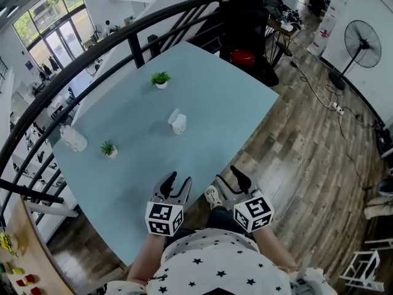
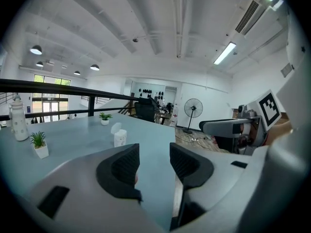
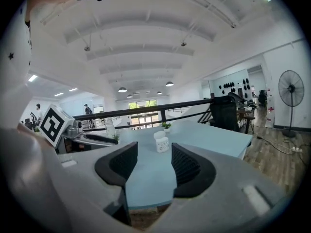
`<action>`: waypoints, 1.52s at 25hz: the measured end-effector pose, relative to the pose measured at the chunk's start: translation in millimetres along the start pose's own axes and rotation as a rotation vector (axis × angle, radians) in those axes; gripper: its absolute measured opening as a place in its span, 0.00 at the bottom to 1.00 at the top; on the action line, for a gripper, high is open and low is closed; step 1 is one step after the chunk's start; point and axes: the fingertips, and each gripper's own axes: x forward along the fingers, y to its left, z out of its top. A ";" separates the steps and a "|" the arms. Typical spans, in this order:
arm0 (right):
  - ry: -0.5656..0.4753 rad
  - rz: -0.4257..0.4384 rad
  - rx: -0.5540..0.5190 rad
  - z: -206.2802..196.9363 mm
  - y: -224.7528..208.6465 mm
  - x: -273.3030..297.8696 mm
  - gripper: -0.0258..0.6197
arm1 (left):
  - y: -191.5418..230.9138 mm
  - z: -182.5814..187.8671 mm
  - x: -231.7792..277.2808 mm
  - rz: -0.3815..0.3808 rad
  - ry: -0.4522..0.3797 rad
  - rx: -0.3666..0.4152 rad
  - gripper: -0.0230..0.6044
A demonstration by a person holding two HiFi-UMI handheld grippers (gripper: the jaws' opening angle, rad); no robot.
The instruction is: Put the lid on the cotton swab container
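Cotton swab container (image 1: 179, 126) sat mid-bench, lid (image 1: 174, 115) propped up against its top, not seated. Left claw (image 1: 178, 180) and right claw (image 1: 229, 177) were both wide and empty at the near edge. Risk: a light, unbraced container would likely tip or skid under an off-centre push.

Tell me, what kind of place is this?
Probably an upper floor of an office: a black railing looks down on glass doors below, and a standing fan stands near the blue table.
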 end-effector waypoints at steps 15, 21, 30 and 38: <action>0.028 0.307 -0.136 69.5 -57.6 124.5 0.35 | 58.1 38.1 85.8 0.206 -0.025 -0.090 0.33; 0.043 0.409 -0.174 84.9 -66.7 162.0 0.35 | 75.5 43.2 107.3 0.283 -0.024 -0.117 0.33; 0.098 0.573 -0.221 80.3 -61.5 211.7 0.35 | 101.0 29.1 134.8 0.356 0.009 -0.124 0.38; 0.149 0.686 -0.266 72.7 -55.5 241.5 0.35 | 117.8 17.7 158.3 0.398 0.038 -0.126 0.40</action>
